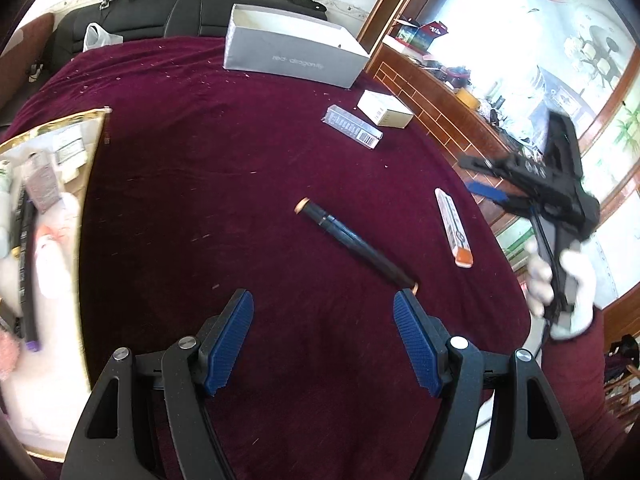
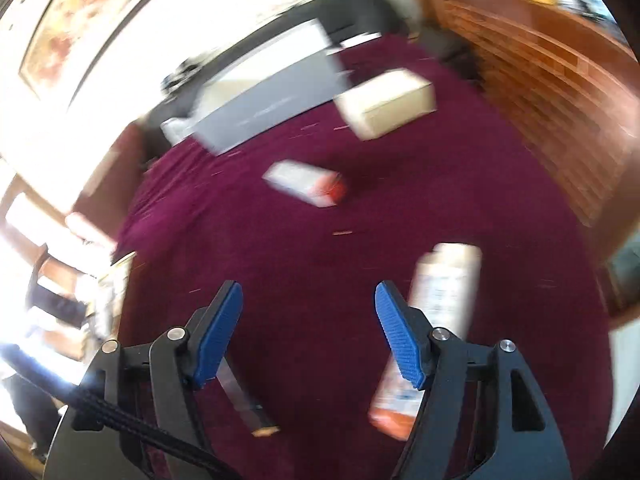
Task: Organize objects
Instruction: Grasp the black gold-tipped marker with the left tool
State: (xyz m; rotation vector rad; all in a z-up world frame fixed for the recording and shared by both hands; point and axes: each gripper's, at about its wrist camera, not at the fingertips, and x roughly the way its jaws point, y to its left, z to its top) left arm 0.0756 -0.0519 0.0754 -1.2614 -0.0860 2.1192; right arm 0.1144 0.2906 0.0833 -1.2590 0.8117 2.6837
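My left gripper [image 1: 323, 306] is open and empty above the maroon cloth [image 1: 240, 152]. A dark pen-like tube with gold ends [image 1: 354, 242] lies just ahead of its right finger. A white and orange slim box [image 1: 455, 227] lies to the right. A silver barcode box [image 1: 352, 126] and a white carton [image 1: 385, 109] lie farther back. My right gripper [image 2: 309, 296] is open and empty; it shows in the left wrist view [image 1: 532, 188] held in a white-gloved hand. The blurred right wrist view shows the white and orange slim box [image 2: 432, 328] beside its right finger and the tube [image 2: 248, 404] under its left finger.
A gold-rimmed tray [image 1: 94, 168] at the left holds several cosmetics. An open grey shoebox [image 1: 292, 46] stands at the back of the table. A black sofa [image 1: 160, 16] is behind it. A wooden brick-pattern ledge [image 1: 440, 108] runs along the right.
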